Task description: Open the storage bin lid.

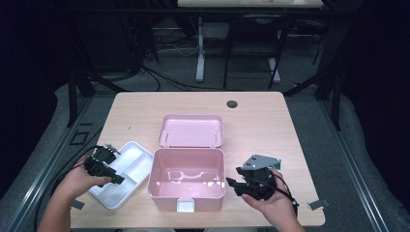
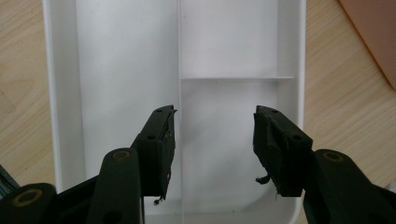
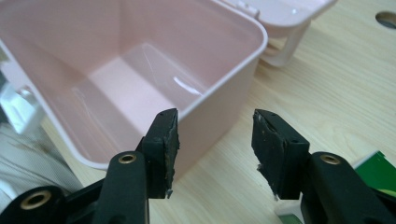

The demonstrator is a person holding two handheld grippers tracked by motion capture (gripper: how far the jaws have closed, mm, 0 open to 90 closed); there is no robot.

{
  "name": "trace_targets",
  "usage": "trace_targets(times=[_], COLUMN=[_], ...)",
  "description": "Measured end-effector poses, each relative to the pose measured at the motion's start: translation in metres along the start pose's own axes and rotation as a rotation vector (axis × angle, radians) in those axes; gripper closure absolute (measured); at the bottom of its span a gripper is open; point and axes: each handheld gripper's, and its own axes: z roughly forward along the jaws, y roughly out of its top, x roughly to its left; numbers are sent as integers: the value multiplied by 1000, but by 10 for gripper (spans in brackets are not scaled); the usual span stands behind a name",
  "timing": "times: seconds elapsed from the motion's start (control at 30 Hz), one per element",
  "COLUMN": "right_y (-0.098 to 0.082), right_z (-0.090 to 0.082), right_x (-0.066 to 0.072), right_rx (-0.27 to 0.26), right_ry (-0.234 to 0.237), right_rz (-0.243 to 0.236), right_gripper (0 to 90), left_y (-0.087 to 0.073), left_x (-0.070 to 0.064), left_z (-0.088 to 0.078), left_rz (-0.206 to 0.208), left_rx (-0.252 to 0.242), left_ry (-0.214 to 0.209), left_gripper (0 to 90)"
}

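An open pink box (image 1: 187,193) stands empty at the table's front middle, its lid (image 1: 191,130) folded back behind it. To its left lies an empty white divided tray (image 1: 126,166). My left gripper (image 1: 117,180) hovers over that tray (image 2: 126,56), jaws open with nothing between them (image 2: 215,112). At the box's right side my right gripper (image 1: 231,185) points left. Its jaws are open and empty (image 3: 215,114), just outside the box's outer wall (image 3: 219,107), with the left fingertip (image 3: 164,135) in front of that wall.
The light wooden table (image 1: 251,121) has a round hole (image 1: 232,104) near its back edge. A green object (image 1: 279,166) lies by the right hand and shows at the edge of the right gripper view (image 3: 380,170). Desk legs and cables stand beyond the table.
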Motion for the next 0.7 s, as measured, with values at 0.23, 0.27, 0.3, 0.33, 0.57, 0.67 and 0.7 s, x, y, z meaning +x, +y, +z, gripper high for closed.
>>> trace_targets(times=[0.23,0.27,0.3,0.33,0.57,0.67,0.7], right_y=[3,4,4,5,10,10,10], right_z=[5,6,6,7,14,20,21], right_x=[-12,-14,-14,-15,-23,-27,-29], right_rx=[61,93,93,108,196,240,260], right_ry=[4,-12,-12,-19,-13,4,7], right_rz=[-19,-37,-37,-52,-76,-76,-79], right_gripper=[490,483,483,480,445,394,383], left_y=[-3,-4,-4,-5,-8,-8,-8], left_x=[-3,-3,-2,-2,-1,-2,-2], left_z=[-2,-2,-3,-3,-3,-4,-4], left_rz=[16,21,19,10,-17,25,25], left_rx=[-2,1,0,-2,13,-6,-6], left_ry=[-1,0,0,2,-19,15,17], left_gripper=[477,471,471,468,497,480,480])
